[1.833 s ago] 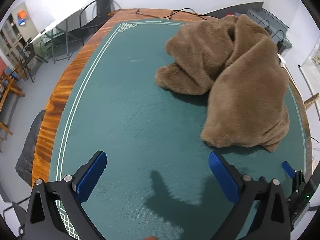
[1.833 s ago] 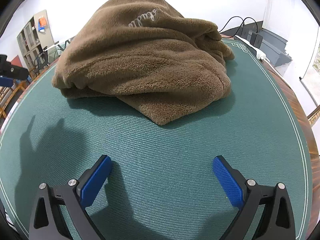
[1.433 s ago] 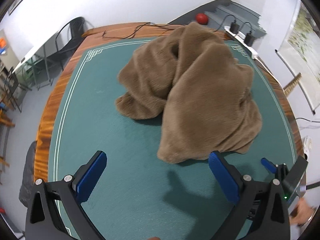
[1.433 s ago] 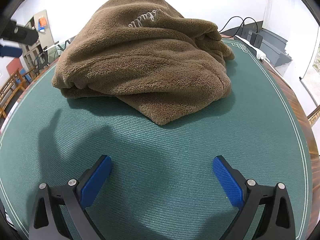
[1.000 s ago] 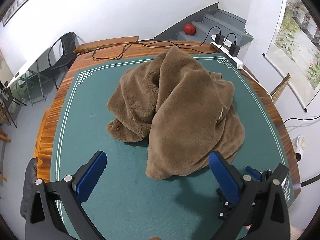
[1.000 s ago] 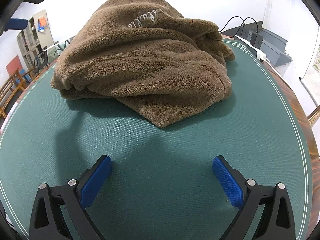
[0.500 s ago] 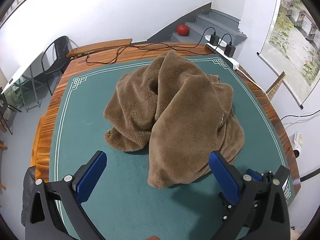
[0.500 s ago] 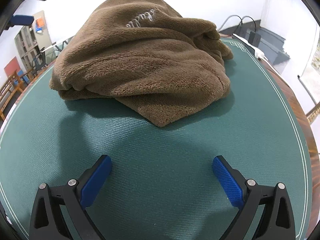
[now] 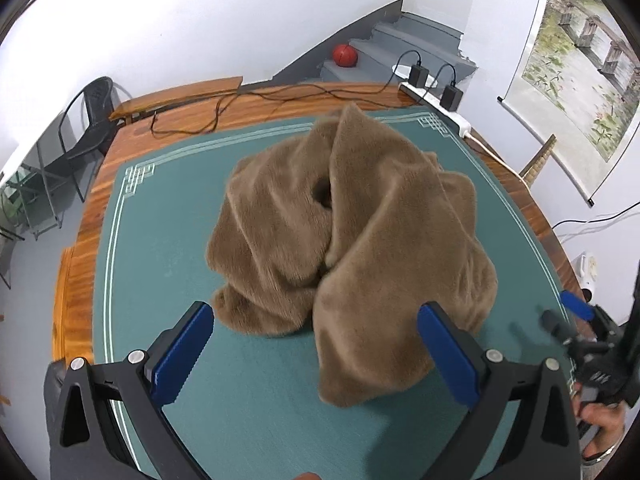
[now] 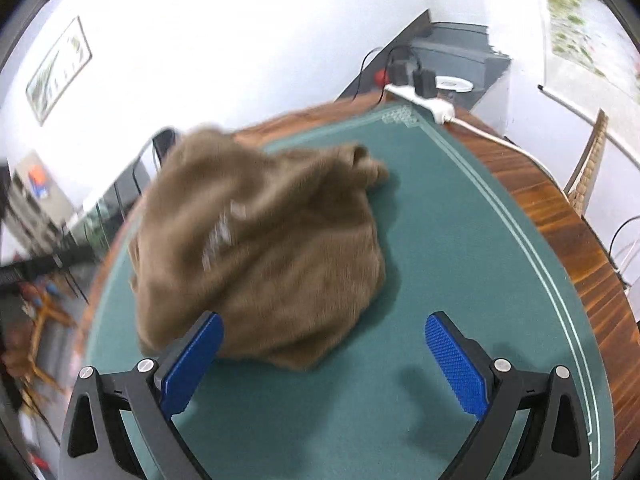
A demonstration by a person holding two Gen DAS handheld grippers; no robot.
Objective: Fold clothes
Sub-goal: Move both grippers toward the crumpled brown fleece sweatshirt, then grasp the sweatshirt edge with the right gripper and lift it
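Both claws hang wide and empty over the green table mat (image 9: 160, 248), the left gripper (image 9: 316, 354) and right gripper (image 10: 324, 364) (its view blurred), and just beyond lies the crumpled brown fleece garment (image 9: 360, 232), mid-table.

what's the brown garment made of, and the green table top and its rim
The brown garment looks like plush fleece or faux fur: short, dense pile with soft rounded folds. The green table top seems a matte ribbed fabric or mat with printed pale border lines. The rim looks like glossy varnished wood showing grain.
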